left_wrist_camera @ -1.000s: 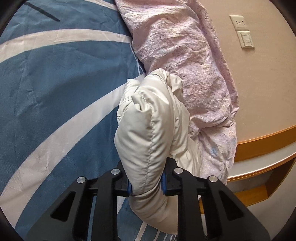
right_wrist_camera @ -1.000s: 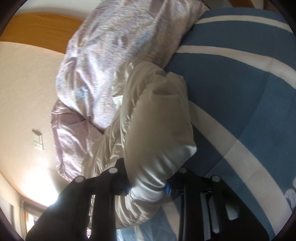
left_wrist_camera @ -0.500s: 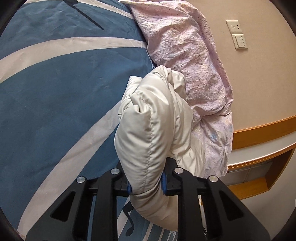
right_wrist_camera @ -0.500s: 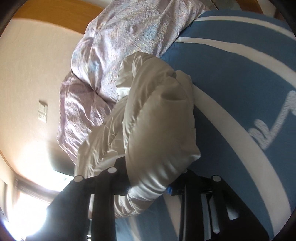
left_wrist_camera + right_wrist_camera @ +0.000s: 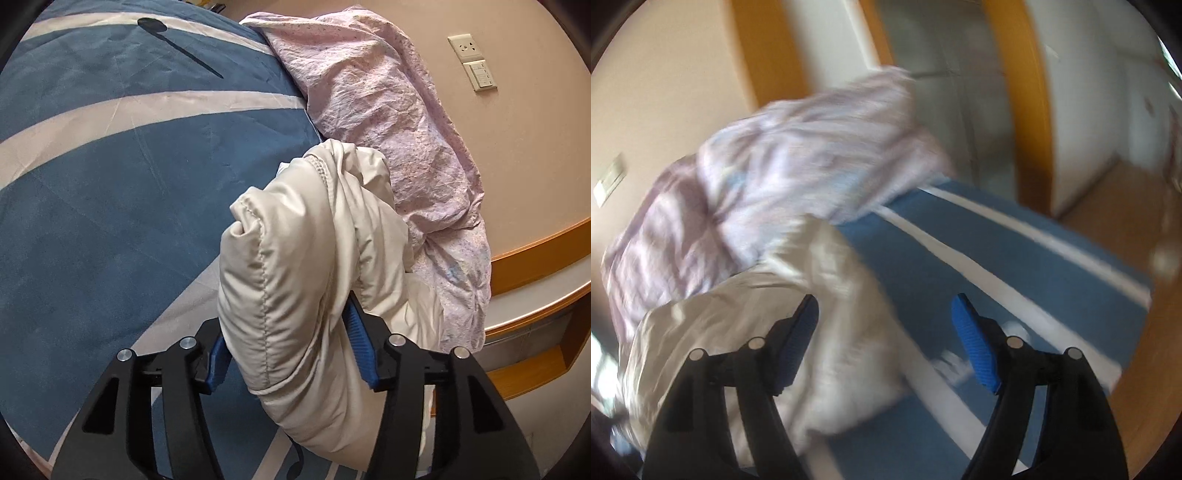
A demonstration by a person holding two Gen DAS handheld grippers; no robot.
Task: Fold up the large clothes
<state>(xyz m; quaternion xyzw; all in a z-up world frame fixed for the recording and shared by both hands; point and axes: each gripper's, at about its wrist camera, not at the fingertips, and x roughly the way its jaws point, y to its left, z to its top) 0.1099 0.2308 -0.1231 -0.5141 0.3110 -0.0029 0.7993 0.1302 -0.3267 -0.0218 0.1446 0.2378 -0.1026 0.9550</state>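
Puffer jacket [image 5: 314,266] bunched on bed [image 5: 110,177], beside pink quilt [image 5: 399,122]. Left tool [image 5: 291,354] jaws just opened, jacket fold btwn pads, loose. Right tool [image 5: 886,343] just opened wide, empty; jacket near-left.

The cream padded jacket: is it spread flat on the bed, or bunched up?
Bunched up. The cream padded jacket stands as a thick rolled bundle on the blue bed cover, beside the pink quilt; no flat panel shows.
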